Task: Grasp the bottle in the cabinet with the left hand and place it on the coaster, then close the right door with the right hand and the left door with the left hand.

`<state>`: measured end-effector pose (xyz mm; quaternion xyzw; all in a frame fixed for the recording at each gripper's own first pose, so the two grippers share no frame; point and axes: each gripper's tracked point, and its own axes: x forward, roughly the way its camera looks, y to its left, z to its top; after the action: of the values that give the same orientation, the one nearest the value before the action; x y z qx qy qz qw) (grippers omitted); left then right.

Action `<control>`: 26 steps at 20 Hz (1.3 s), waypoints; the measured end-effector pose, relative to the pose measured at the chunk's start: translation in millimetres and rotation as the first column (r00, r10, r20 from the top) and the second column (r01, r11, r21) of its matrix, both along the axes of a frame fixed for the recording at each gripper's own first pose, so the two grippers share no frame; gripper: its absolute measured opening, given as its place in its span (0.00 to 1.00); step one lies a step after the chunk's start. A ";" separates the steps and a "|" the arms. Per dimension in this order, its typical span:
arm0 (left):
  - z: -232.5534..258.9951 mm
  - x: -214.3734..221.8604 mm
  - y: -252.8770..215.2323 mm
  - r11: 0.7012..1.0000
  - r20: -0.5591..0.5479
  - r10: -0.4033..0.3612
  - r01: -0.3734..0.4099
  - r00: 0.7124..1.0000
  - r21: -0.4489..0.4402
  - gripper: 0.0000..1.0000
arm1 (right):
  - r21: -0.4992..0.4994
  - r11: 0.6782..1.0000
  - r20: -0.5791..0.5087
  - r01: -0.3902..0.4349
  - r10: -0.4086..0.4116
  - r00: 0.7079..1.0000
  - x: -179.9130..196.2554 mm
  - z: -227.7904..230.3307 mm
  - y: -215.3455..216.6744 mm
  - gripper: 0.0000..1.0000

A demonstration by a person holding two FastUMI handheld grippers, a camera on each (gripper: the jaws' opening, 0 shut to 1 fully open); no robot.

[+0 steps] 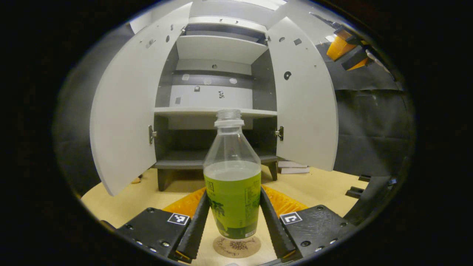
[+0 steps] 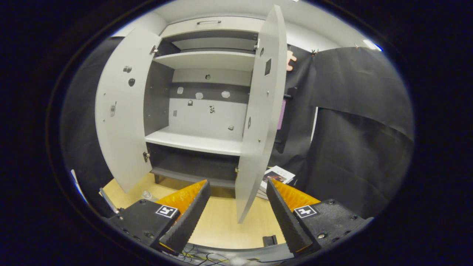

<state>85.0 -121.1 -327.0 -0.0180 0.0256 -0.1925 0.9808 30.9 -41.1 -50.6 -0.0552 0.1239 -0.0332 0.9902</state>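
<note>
A clear plastic bottle (image 1: 232, 184) with a green label stands upright between the fingers of my left gripper (image 1: 233, 192). Both fingers press on its sides. Its base sits right over a round brown coaster (image 1: 237, 246) on the wooden table; I cannot tell whether the two touch. Behind it the white cabinet (image 1: 216, 112) stands with its left door (image 1: 125, 111) and right door (image 1: 305, 99) swung wide open. In the right gripper view, my right gripper (image 2: 237, 183) is open, and the right door (image 2: 260, 122) hangs edge-on a little way beyond its fingers. The left door (image 2: 122, 111) is open too.
The cabinet shelves (image 2: 196, 142) are bare. A stack of books (image 1: 293, 167) lies on the table to the right of the cabinet, also seen as books (image 2: 275, 175) behind the right door. A small object (image 1: 136, 180) lies by the left door's lower corner. Black cloth walls surround the booth.
</note>
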 end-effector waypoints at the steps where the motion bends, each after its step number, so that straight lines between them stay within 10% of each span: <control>1: -9.3 -0.3 -1.5 1.000 -0.014 -0.014 0.014 1.000 0.005 0.74 | 0.000 1.000 -0.003 -0.004 0.004 1.000 0.7 -0.3 2.0 1.00; 9: -40.0 -3.7 0.6 0.999 -0.004 -0.031 0.031 1.000 0.037 0.72 | -0.012 0.999 0.002 -0.037 0.037 0.999 6.4 7.0 17.3 1.00; 15: -40.7 -5.6 5.9 0.999 -0.032 -0.001 0.002 0.999 0.034 0.99 | -0.023 0.999 -0.008 -0.046 0.046 0.999 5.9 3.3 19.1 0.99; 26: 107.0 1.9 0.9 1.000 0.128 0.012 -0.011 0.992 -0.010 1.00 | 0.032 0.998 0.046 -0.049 0.047 0.998 -7.6 16.9 17.2 0.99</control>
<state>86.9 -120.1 -220.0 -0.0104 -0.0385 -0.1878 0.9814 23.3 -24.0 -33.8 -0.0411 0.1008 -0.0086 0.9940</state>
